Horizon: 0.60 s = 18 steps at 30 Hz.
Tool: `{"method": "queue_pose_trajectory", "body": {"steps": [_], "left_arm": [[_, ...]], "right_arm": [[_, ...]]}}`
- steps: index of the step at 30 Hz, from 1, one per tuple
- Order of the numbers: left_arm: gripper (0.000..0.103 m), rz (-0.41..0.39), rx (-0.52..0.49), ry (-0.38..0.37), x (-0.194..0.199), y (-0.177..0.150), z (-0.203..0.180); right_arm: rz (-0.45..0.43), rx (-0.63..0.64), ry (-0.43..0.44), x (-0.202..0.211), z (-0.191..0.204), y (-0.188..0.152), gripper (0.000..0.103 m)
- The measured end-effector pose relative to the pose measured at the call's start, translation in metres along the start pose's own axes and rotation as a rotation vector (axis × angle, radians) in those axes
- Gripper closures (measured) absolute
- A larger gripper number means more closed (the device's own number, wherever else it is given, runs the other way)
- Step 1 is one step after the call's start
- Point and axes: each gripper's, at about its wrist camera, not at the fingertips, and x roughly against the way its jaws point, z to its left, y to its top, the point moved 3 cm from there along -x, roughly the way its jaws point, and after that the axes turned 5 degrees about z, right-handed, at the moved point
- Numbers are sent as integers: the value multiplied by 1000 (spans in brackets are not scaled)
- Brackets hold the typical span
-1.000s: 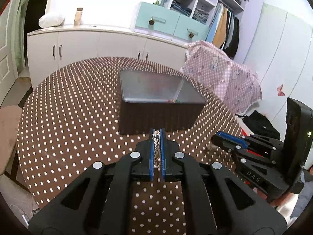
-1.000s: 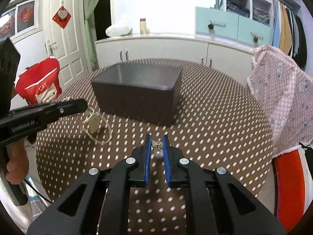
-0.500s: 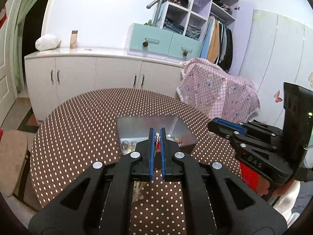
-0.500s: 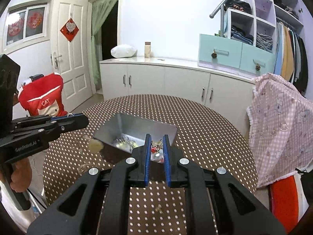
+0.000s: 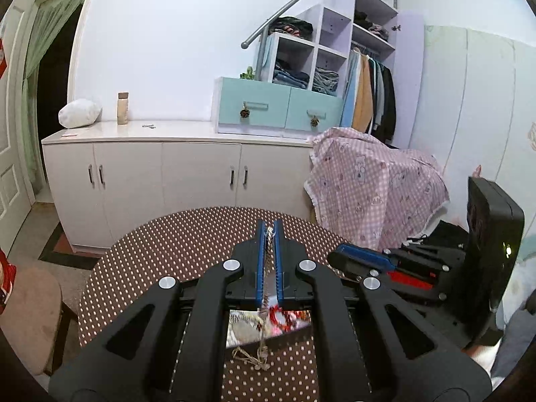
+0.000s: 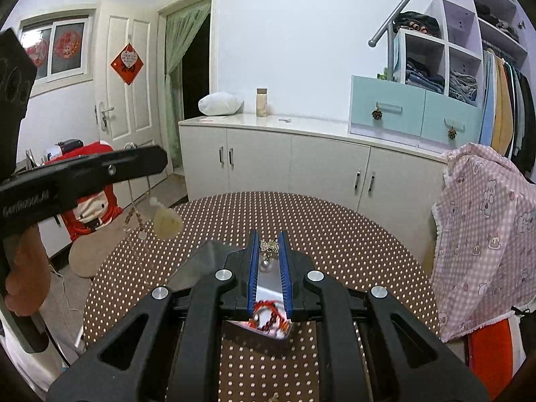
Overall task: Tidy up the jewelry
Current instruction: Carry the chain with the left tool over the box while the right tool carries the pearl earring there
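My left gripper (image 5: 269, 231) is shut on a braided cord necklace (image 5: 264, 288) that hangs down between the fingers; its pale pendant (image 6: 166, 222) dangles under that gripper in the right wrist view. My right gripper (image 6: 269, 246) is shut on a small metal charm (image 6: 268, 246), with a silver bead hanging below it. Both are held high above the metal box (image 5: 241, 330), which holds red beads (image 6: 268, 316) and other jewelry. The box also shows under my right gripper (image 6: 201, 264).
The box stands on a round table with a brown dotted cloth (image 6: 351, 234). White cabinets (image 6: 301, 164) run behind it. A pink checked cloth (image 6: 485, 221) covers something to the right. A stool (image 5: 26, 315) stands to the left. A small piece lies on the table (image 6: 274, 397).
Both grippers have risen from table level to high above the box, each carrying its piece. The necklace has lifted off the table and now hangs over the box.
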Motion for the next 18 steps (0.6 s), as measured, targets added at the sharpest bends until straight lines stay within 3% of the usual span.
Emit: {"method": "queue_pose_trajectory", "body": {"steps": [11,18], "left_arm": [[97,-9,-7,20,-3,47,-2],[97,112,1,46,-41,14,5]], "right_arm": [[-44,12,7,10,-12,38,93],[27,6,58,-16,-12,17,93]]}}
